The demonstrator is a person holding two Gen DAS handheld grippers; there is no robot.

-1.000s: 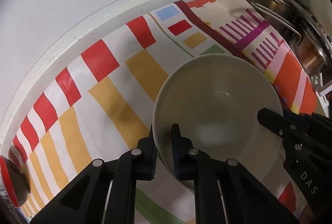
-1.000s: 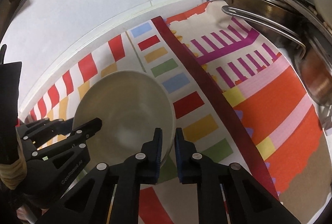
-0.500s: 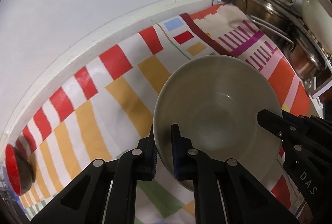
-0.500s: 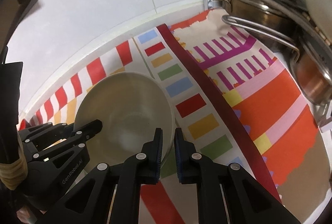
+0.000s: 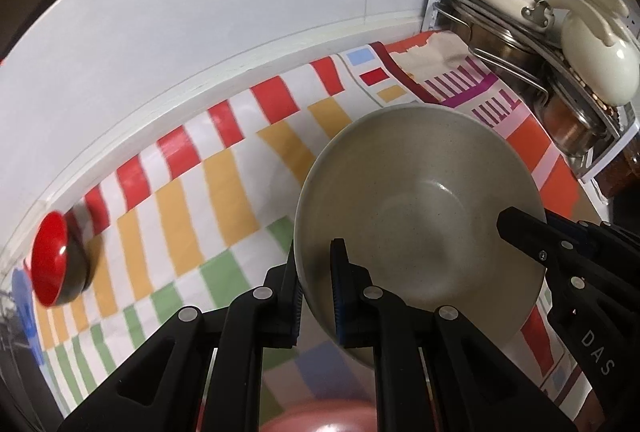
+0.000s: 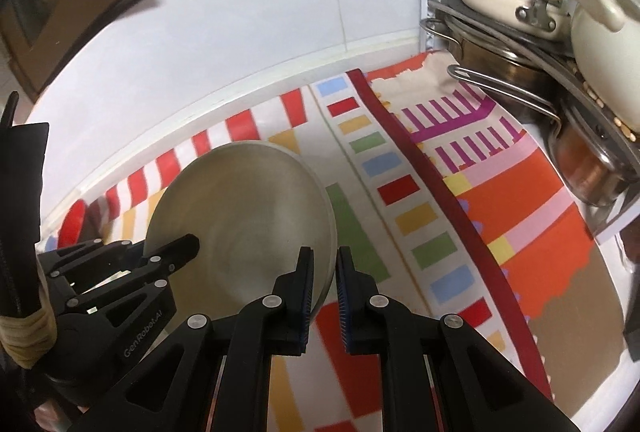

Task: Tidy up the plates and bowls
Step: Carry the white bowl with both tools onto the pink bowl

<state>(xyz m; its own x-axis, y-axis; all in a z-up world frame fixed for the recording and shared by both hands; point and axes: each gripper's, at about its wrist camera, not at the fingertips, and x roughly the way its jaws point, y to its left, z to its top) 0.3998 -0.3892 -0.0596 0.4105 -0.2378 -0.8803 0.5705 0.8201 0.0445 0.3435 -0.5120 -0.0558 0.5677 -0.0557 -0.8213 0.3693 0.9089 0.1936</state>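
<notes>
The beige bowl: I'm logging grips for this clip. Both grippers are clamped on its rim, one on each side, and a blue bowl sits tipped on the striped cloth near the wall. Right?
One detail is off: the small bowl near the wall is red, not blue, as the left wrist view shows. The rest stands: the left gripper and right gripper each clamp the beige bowl by its rim, on opposite sides, above the striped cloth.

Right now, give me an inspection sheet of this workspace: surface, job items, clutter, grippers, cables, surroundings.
Surface: counter under a colourful striped and checked cloth, bunched at the back right.
Job's things: large beige speckled ceramic bowl, held above the cloth; small red-lined dark bowl on its side at far left.
Clutter: pink rounded object at the bottom edge, unclear.
Grippers: left hand-held gripper shut on the beige bowl's rim; right hand-held gripper shut on the opposite rim.
Cables: nothing seen.
Surroundings: white tiled wall; rack of cream and steel pots at right.
</notes>
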